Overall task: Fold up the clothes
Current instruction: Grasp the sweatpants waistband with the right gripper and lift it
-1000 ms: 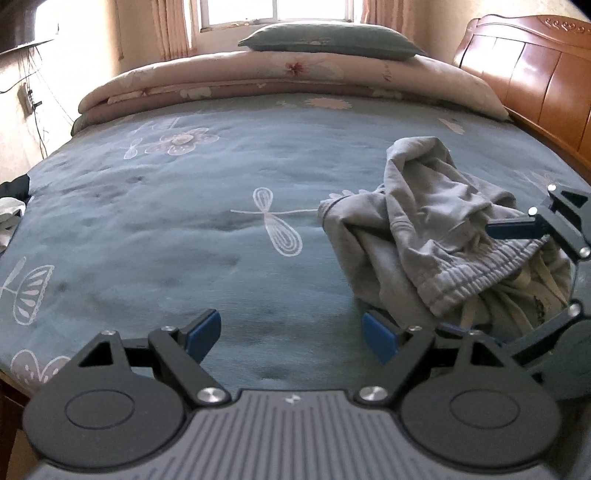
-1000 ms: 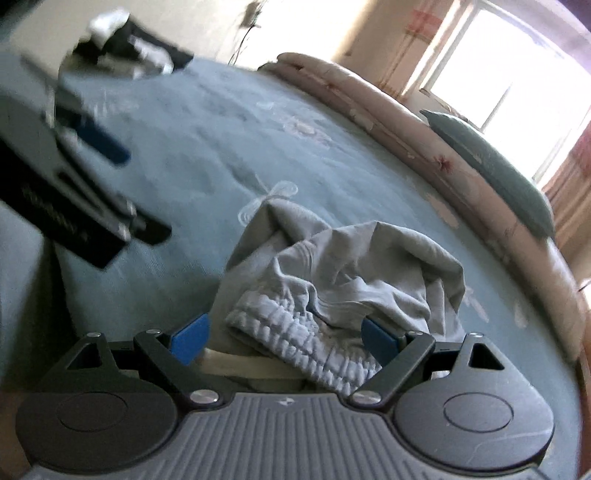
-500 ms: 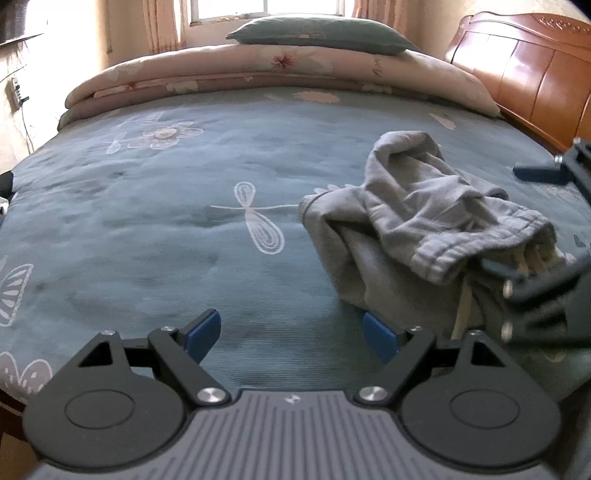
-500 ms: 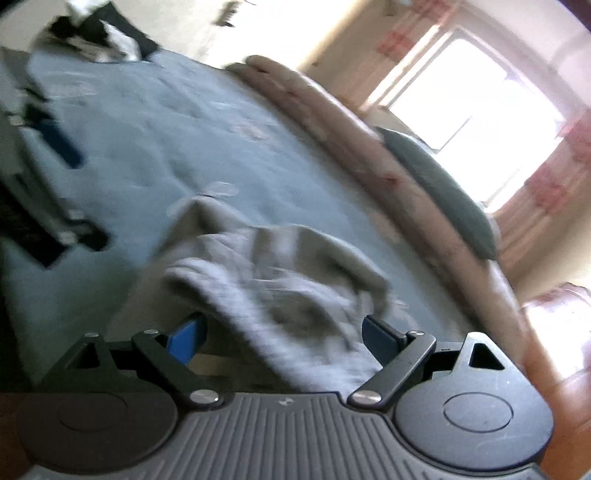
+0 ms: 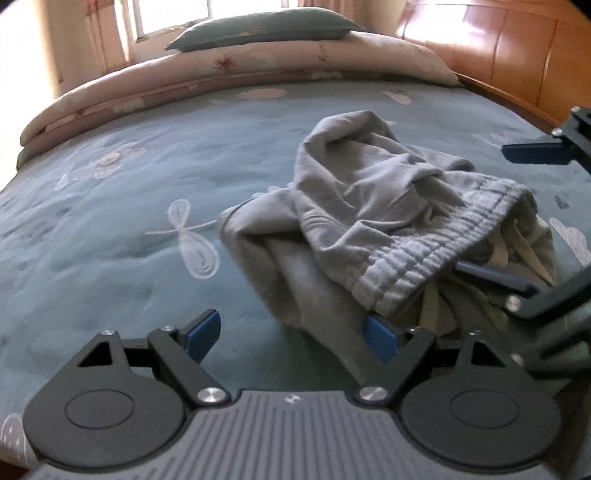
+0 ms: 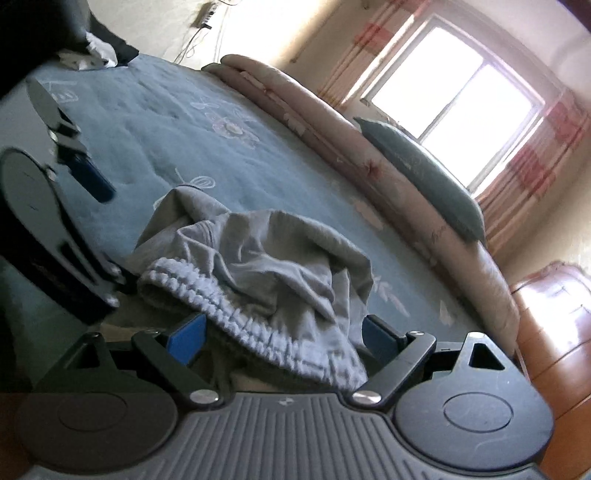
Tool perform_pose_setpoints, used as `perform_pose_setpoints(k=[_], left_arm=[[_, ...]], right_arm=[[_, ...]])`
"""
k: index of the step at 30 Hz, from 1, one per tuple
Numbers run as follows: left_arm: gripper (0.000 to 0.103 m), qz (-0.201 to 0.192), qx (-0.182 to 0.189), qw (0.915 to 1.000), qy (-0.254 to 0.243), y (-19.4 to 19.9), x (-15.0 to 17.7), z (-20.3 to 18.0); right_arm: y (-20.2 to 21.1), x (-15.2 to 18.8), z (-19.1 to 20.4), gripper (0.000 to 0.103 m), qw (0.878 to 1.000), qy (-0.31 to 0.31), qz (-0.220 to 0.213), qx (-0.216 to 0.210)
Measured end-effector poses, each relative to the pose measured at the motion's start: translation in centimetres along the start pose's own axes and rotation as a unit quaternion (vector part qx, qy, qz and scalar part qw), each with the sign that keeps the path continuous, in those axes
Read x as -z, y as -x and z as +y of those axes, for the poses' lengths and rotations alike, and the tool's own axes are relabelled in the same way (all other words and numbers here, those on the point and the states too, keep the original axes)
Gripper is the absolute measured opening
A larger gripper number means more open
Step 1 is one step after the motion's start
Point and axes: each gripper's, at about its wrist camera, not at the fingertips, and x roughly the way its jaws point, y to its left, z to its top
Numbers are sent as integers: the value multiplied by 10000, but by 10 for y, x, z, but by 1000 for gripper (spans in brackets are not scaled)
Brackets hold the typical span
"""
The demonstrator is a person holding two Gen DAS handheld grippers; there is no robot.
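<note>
Sunlit from a window (image 6: 454,99) at the far side, the bed is spread with a blue-green floral blanket (image 5: 122,229), and on it, right of centre in the left wrist view, lies a crumpled pair of grey sweatpants (image 5: 369,206) with the ribbed waistband (image 5: 417,266) turned toward the cameras. The left gripper (image 5: 291,334) points down at the near edge of the heap, jaws spread wide with nothing between them but bare blanket and the edge of the cloth beside its right pad. The right gripper (image 6: 284,332) comes in from the right of that frame, jaws wide apart, one blue finger (image 5: 491,275) tucked under the waistband; its pads do not press the cloth. Beyond the heap a rolled pink quilt (image 5: 236,79) carries a green pillow (image 5: 266,27). A wooden headboard (image 5: 517,55) fills the upper right. Dark clutter (image 6: 99,48) sits at the upper left of the right wrist view.
</note>
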Motion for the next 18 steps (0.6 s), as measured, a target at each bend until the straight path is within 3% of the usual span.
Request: perform_pose_setpoints(k=[8,13,18], left_arm=[[84,-53,12,10000,68,6,-5,2],[84,14,-55,9999,103,8,-4,1],[84,28,-121,9999,20,11,-3,-3]], right_arm=[[12,16,-3,93,9994,-314,83,-143],[26,21,0,92,9992,-287,-166,-215],[33,22,3,75,9993,118,-332,-149]])
